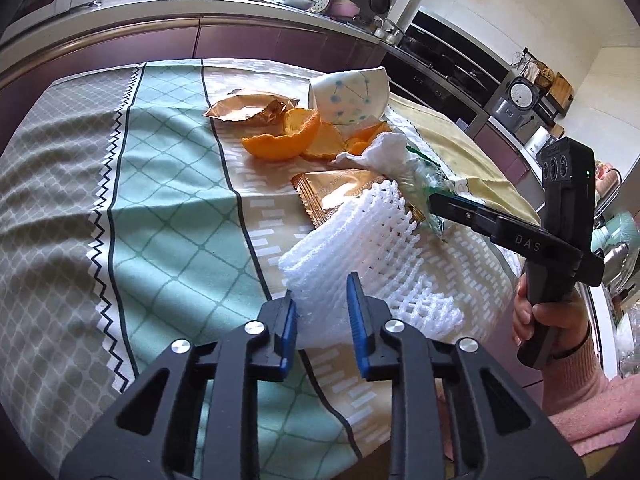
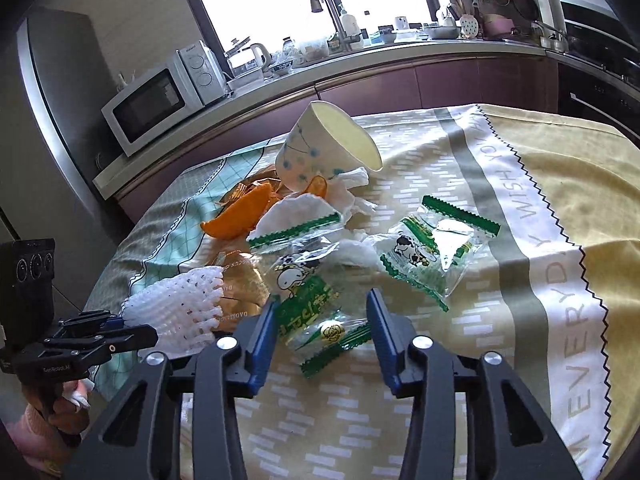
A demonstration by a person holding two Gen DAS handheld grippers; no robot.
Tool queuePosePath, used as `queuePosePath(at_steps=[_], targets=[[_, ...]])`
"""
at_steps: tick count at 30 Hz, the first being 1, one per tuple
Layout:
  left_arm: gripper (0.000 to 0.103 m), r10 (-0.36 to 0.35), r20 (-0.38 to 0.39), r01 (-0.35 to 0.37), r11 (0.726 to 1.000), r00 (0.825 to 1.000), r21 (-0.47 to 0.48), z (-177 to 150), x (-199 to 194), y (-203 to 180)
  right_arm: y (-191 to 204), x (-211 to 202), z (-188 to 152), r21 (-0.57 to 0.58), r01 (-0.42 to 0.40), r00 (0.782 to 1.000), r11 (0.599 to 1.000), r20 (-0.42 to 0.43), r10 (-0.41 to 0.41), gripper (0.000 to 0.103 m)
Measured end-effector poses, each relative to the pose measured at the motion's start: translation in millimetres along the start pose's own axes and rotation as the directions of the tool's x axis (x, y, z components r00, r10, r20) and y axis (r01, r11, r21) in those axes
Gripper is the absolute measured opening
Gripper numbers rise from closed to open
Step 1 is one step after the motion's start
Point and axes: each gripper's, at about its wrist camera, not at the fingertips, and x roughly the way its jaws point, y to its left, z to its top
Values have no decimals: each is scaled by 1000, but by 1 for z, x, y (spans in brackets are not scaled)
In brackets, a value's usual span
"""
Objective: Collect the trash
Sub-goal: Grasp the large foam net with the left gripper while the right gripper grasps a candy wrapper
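A pile of trash lies on the tablecloth. My left gripper (image 1: 322, 312) is shut on the near corner of a white foam fruit net (image 1: 360, 240); the right wrist view shows the same grip (image 2: 120, 326) on the net (image 2: 176, 308). My right gripper (image 2: 324, 324) is shut on a clear wrapper with green print (image 2: 316, 316), its pads pressing both edges. Its dark fingers reach into the pile from the right in the left wrist view (image 1: 432, 200). A second green wrapper (image 2: 436, 248) lies just beyond. Orange peel (image 1: 288, 136), crumpled tissue (image 1: 388, 152), gold wrappers (image 1: 336, 192) and a tipped paper cup (image 1: 352, 96) lie behind.
The patterned tablecloth (image 1: 168, 208) drapes over the table's edges on the left and near sides. A kitchen counter with a microwave (image 2: 152, 108) and sink tap (image 2: 332, 8) runs behind the table. A hand in a pink sleeve (image 1: 568, 344) holds the right gripper's handle.
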Motion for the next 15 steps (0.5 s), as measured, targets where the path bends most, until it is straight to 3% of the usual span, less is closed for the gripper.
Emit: queuePosePath(at_steps=[4,15], targets=[[16,-6,12,6,1000,1000,0,-2,-6,0,4,-3,-1,-13,-7,1000,1000,8,7,10],[13,-16,64,15,1000,998,12,-4,-27,0,19,-30,6,-69,-6,998,998,67,10,3]])
